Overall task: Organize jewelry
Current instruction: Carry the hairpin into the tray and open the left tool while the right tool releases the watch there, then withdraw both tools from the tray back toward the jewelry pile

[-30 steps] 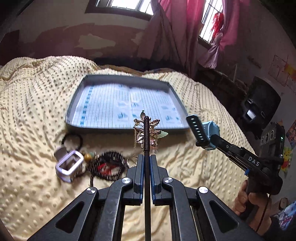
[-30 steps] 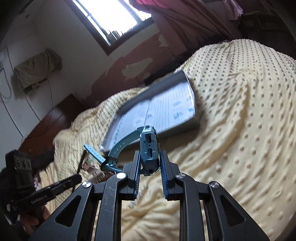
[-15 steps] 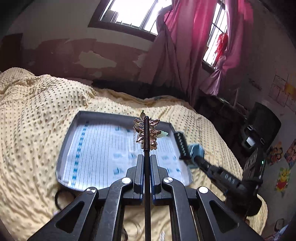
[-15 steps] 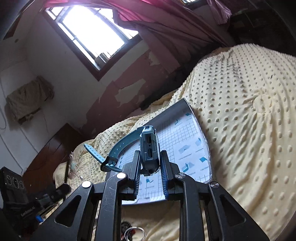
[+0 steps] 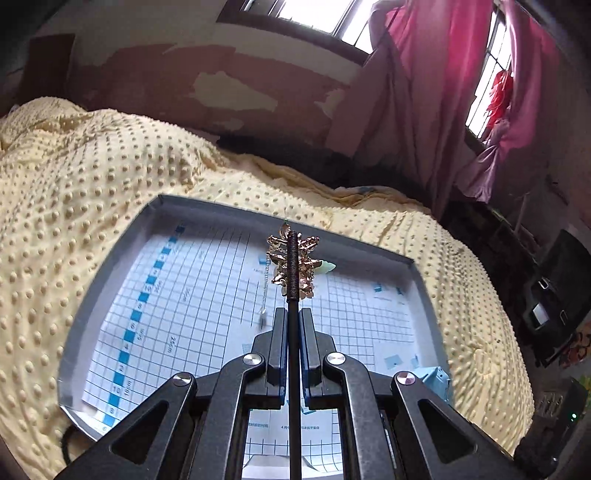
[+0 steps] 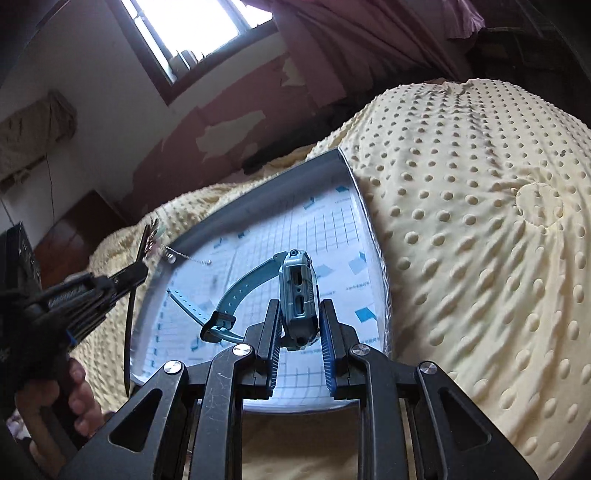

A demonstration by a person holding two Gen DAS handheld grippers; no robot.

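A: Where is the hair stick sitting?

B: The black hair stick (image 5: 293,295) is standing upright between the fingers of the left gripper (image 5: 293,332), which are pressing tight against its shaft. Its gold flower ornament (image 5: 293,264) is hanging over the grey tray (image 5: 110,266), with a thin chain (image 5: 265,291) dangling from it. From the right wrist view the same ornament (image 6: 152,236) is showing near the tray's far left rim.

A: And the watch?

B: The blue smartwatch (image 6: 297,295) is being held edge-on by the right gripper (image 6: 298,328), whose pads are closing on the case from both sides. Its strap (image 6: 236,295) is curving off to the left, above the tray's gridded paper (image 6: 325,236). In the left wrist view only a corner of the watch (image 5: 437,380) is peeking out past that gripper's frame.

A: What is the tray lying on?

B: It is lying on a yellow dotted blanket (image 5: 74,184), which is covering a bed. A hand (image 6: 55,406) is gripping the left tool's handle at the lower left of the right wrist view. Behind the bed, pink curtains (image 5: 424,92) are hanging by a window (image 6: 192,33) in a peeling wall.
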